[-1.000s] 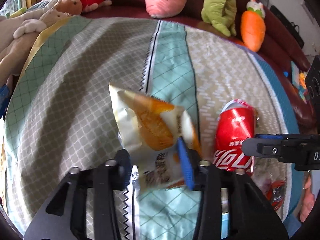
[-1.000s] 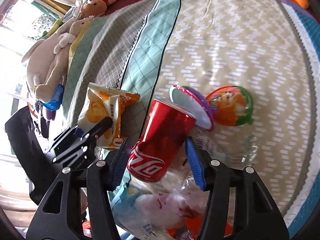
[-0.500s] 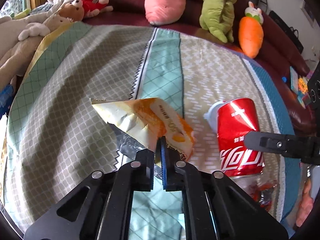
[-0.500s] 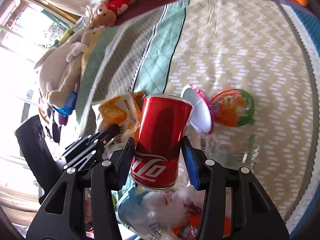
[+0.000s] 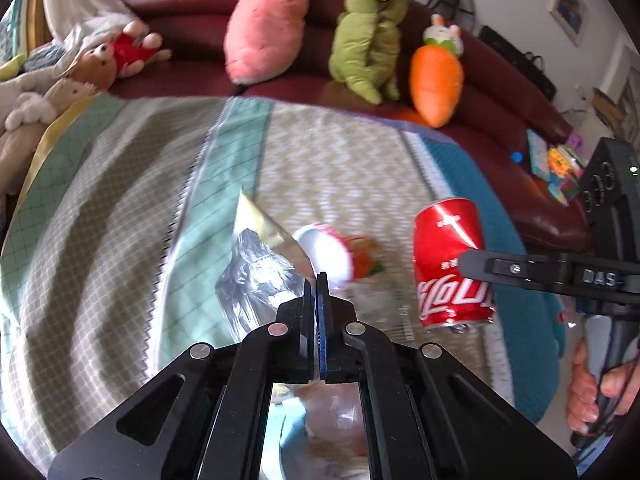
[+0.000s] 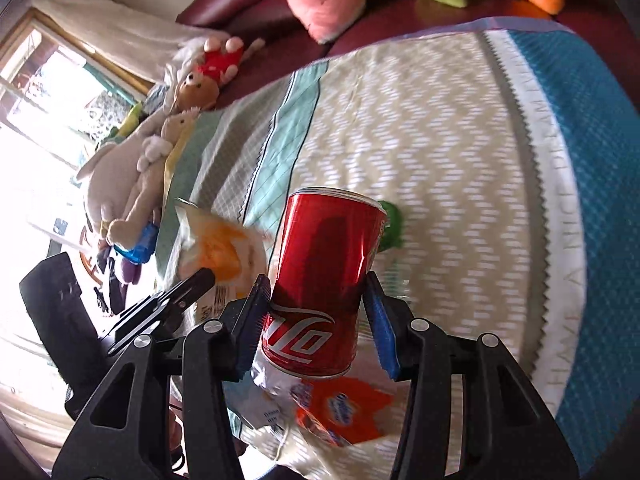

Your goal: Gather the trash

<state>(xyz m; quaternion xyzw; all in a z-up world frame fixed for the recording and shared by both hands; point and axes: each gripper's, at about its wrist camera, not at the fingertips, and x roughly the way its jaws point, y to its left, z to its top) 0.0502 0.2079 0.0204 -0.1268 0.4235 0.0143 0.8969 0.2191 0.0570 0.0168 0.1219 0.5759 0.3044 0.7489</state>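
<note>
1. The left gripper [image 5: 317, 280] sits at the bottom middle of the left wrist view. Its jaws are pinched tight on a corner of the snack bag [image 5: 256, 256], a thin, shiny bag that sticks up just above the tips.
2. The right gripper [image 6: 318, 312] sits at the bottom middle of the right wrist view. Its jaws squeeze the red soda can [image 6: 324, 288] from both sides. The can stands almost straight up between the blue pads [image 6: 382, 328].
3. Both pieces of trash look lifted off the blanket [image 6: 440, 140]. I think the step now is carrying them away.
4. More trash is on the blanket. A small cup with a white lid [image 5: 328, 250] lies in the middle of the left wrist view, between the bag and the can. An orange wrapper [image 6: 344, 412] lies under the can, at the bottom of the right wrist view.
5. I see no bin in either view. Next, both hands need to find one, hold tight on the way, and then let go over it.
6. The bag is floppy, so it could slip out.
</note>
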